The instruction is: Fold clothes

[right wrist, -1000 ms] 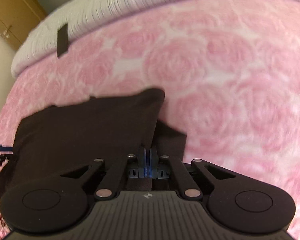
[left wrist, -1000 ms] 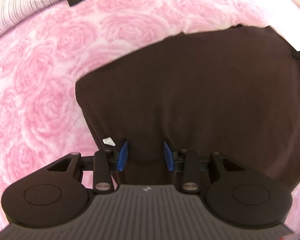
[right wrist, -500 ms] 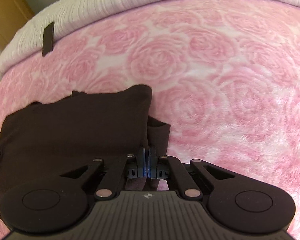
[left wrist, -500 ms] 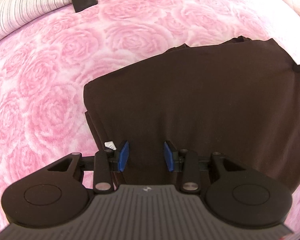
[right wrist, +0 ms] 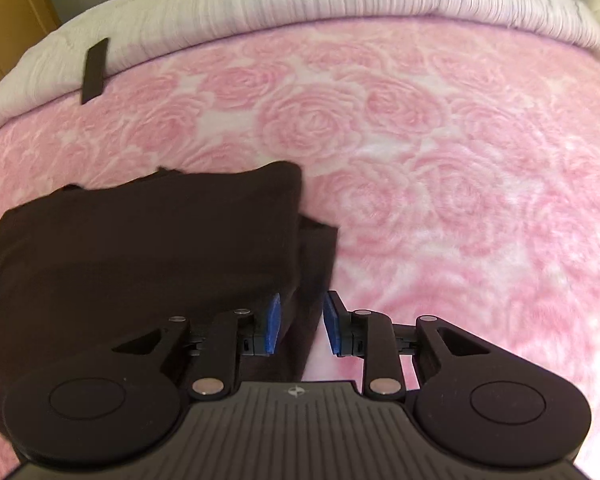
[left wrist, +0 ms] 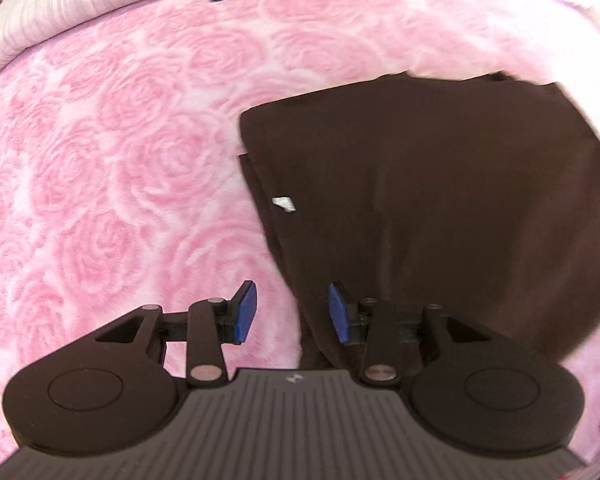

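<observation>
1. Left wrist view: the left gripper (left wrist: 292, 312) hangs with its blue pads (left wrist: 246, 312) spread apart and nothing between them; the left pad is over the pink rose blanket (left wrist: 100, 184), the right pad over the near-left edge of the dark brown garment (left wrist: 440, 200).
2. The garment lies folded flat on the blanket, layered edges showing along its left side; a small white tag (left wrist: 284, 204) sits near that edge.
3. Right wrist view: the right gripper (right wrist: 302, 322) has its jaws parted, holding nothing; the garment (right wrist: 140, 248) fills the lower left, a lower layer sticking out past its right edge and running between the pads.
4. A ribbed white cover (right wrist: 340, 4) borders the far side of the blanket (right wrist: 460, 184); a dark strip (right wrist: 94, 70) lies across that border.
</observation>
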Tool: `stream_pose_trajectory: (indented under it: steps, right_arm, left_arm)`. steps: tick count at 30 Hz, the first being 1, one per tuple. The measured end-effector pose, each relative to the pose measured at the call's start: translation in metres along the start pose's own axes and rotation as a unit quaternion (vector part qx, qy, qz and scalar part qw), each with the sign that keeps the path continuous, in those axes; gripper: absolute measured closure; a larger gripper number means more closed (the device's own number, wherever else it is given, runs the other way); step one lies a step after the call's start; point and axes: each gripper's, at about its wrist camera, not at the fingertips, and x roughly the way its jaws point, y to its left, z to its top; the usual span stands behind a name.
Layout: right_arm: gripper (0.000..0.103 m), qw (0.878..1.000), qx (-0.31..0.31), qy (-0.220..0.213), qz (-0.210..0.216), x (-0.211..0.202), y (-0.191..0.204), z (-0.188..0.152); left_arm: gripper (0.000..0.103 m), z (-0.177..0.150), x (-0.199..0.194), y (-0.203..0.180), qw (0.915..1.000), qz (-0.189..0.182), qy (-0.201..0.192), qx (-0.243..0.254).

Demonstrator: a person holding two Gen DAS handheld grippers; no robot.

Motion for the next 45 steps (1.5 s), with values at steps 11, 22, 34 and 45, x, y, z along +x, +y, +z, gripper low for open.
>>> stream_pose_trajectory:
  steps: [11,22,34,45]
  right_arm:
    - [0.062,0.992,-0.010,0.057,0.112,-0.033,0.175,-0.072]
    - [0.057,0.988,-0.036,0.076,0.130,-0.015,0.339,-0.098]
    - [0.054,0.991,-0.024,0.086,0.104,0.005,0.358,-0.116]
    - [0.041,0.947,-0.309,0.078,0.021,0.006,0.456,-0.137]
  left_arm:
    - [0.059,-0.048,0.034,0.027,0.9896,-0.102,0.030,0.096]
    - [0.068,-0.043,-0.002,0.083,0.9750,-0.189,-0.043,0.109]
    - [0.065,-0.010,0.047,0.063,0.9589,-0.195,-0.026,0.204]
    - [0.049,-0.020,0.026,0.070,0.7993,-0.087,-0.153,0.575]
